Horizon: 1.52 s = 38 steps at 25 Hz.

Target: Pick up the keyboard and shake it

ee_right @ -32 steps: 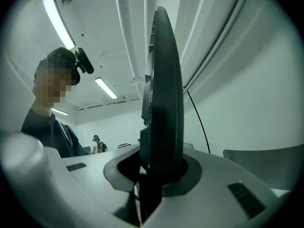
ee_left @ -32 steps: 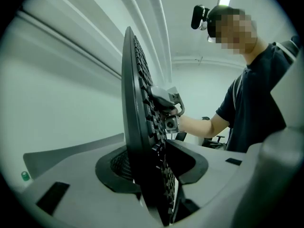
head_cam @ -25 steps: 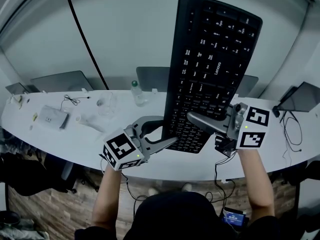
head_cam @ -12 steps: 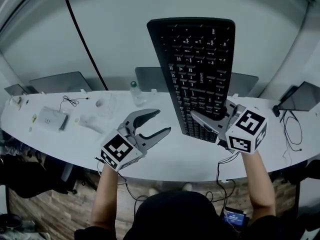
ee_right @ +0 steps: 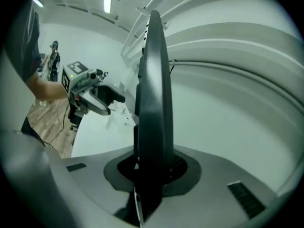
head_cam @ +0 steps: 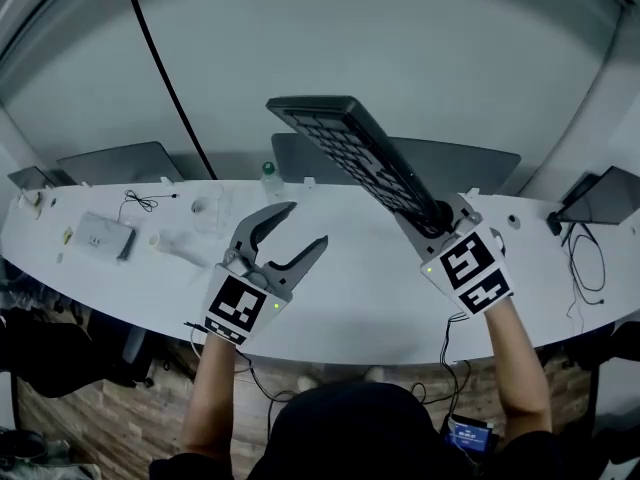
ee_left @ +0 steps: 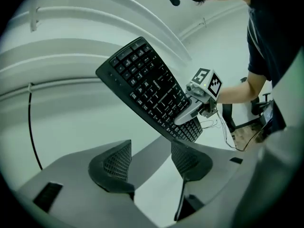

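Shake step: R gripper clamped hard on near end of keyboard, which is up off the desk, far end raised, near edge-on from head view. One-end hold on a long board gives leverage, so I'd judge short wrist flicks, firm grip, well above desk. L gripper over desk, jaws just been opening, now wide, nothing between; keyboard = thin rigid matte black plastic slab, pads ribbed.

Office-type workroom: long white desk against a plain wall, cables at its right end, wood-look floor.
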Motion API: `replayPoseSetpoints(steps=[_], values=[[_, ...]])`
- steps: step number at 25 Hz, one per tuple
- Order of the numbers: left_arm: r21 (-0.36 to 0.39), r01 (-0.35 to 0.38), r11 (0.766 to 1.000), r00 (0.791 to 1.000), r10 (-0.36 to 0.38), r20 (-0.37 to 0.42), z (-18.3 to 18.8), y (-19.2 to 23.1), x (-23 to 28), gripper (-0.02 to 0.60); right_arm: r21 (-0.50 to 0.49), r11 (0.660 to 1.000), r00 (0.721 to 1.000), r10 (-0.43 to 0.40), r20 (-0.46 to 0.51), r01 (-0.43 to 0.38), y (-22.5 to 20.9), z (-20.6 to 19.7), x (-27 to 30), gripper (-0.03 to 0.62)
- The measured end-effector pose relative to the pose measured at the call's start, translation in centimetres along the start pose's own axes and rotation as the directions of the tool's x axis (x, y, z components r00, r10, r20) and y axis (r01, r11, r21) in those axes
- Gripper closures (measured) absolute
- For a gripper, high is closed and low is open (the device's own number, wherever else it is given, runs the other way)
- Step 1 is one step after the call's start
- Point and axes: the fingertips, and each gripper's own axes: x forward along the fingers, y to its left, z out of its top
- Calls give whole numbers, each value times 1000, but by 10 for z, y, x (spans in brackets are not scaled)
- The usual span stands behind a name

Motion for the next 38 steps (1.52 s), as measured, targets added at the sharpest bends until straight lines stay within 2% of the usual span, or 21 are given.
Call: replayPoseSetpoints(steps=[4, 8, 15, 17, 21, 22, 25, 28, 32, 36, 38], values=[[83, -111, 990, 994, 111, 3, 6, 14, -9, 313, -114, 989, 992, -101, -81, 91, -6, -10, 4, 507], [166, -190, 968, 982, 188, 30, 22, 30, -14, 308, -176, 976, 980, -155, -124, 132, -14, -17, 7, 507], [305, -270, 913, 960, 278, 19, 37, 41, -20, 290, -264, 948, 957, -229, -181, 177, -24, -23, 7, 507], [344, -296, 891, 952, 306, 26, 43, 44, -22, 285, -287, 939, 949, -249, -196, 187, -27, -25, 8, 507], [352, -361, 864, 931, 357, 77, 57, 48, -30, 279, -329, 921, 931, -289, -225, 206, -31, -27, 9, 507], [361, -383, 851, 922, 379, 85, 60, 50, -32, 275, -339, 917, 926, -298, -233, 210, -32, -27, 9, 507], [415, -436, 799, 895, 433, 108, 68, 54, -38, 275, -371, 903, 911, -322, -257, 215, -34, -30, 10, 507], [493, -446, 747, 886, 448, 123, 72, 48, -37, 275, -414, 884, 895, -349, -278, 216, -37, -33, 11, 507], [665, -384, 640, 891, 447, 84, 68, 34, -27, 275, -471, 857, 877, -379, -296, 211, -37, -32, 12, 507], [794, -302, 528, 888, 458, 32, 57, 23, -12, 275, -518, 830, 865, -402, -300, 206, -36, -31, 13, 507], [831, -254, 495, 897, 443, 10, 52, 16, -5, 275, -539, 818, 860, -411, -303, 201, -33, -29, 14, 507]])
